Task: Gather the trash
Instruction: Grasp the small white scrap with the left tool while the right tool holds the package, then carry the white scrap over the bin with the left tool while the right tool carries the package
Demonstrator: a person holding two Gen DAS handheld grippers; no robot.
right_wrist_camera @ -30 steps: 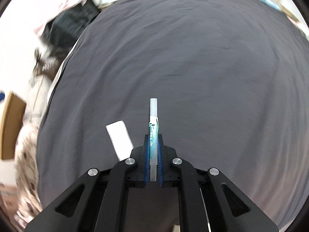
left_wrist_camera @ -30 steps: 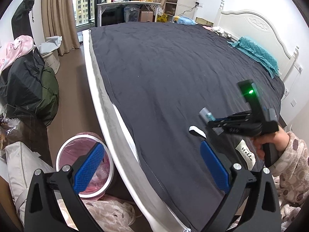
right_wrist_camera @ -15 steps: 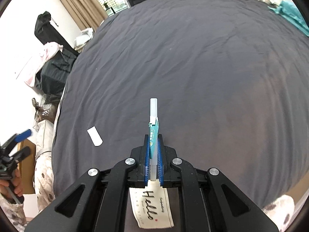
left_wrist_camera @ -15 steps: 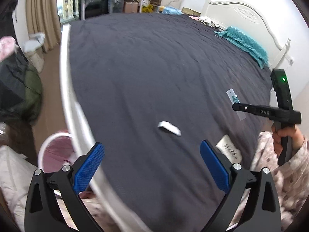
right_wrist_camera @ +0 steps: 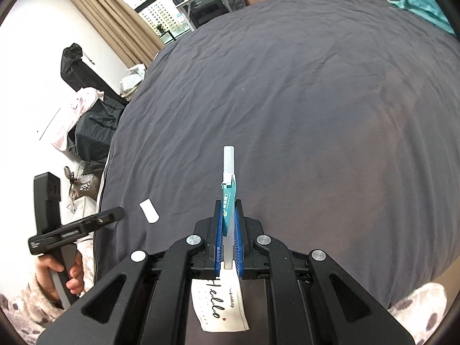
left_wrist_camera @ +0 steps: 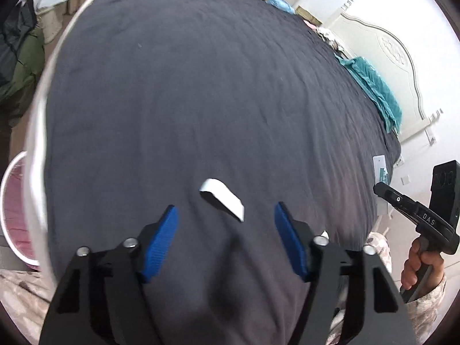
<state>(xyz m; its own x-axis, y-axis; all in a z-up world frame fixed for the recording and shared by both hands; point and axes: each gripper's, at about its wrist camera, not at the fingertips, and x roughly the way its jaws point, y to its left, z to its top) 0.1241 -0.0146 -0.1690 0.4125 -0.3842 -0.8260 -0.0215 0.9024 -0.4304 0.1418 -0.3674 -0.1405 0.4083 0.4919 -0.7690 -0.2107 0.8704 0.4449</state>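
A small white paper scrap (left_wrist_camera: 221, 198) lies on the dark grey bedspread (left_wrist_camera: 201, 86), just ahead of my left gripper (left_wrist_camera: 225, 210). The left jaws are closing, with the scrap in line with the gap and neither blue pad touching it. My right gripper (right_wrist_camera: 228, 204) is shut on a thin teal and clear wrapper (right_wrist_camera: 229, 178) that sticks out past its fingertips. The left wrist view shows that right gripper (left_wrist_camera: 379, 189) at the right edge with the wrapper (left_wrist_camera: 381, 172) held up. In the right wrist view the scrap (right_wrist_camera: 149, 211) sits near the left gripper (right_wrist_camera: 115, 214).
A white "Hello" card (right_wrist_camera: 220, 307) lies on the bed under the right gripper. A white bin with a pink liner (left_wrist_camera: 14, 210) stands on the floor left of the bed. Black bags (right_wrist_camera: 95, 126) are piled by the wall. A teal cloth (left_wrist_camera: 373, 86) lies near the headboard.
My left gripper swung from over the pink bin onto the bed, came down close to the white scrap, and its jaws narrowed. The right gripper drew back and rose with the wrapper still in it.
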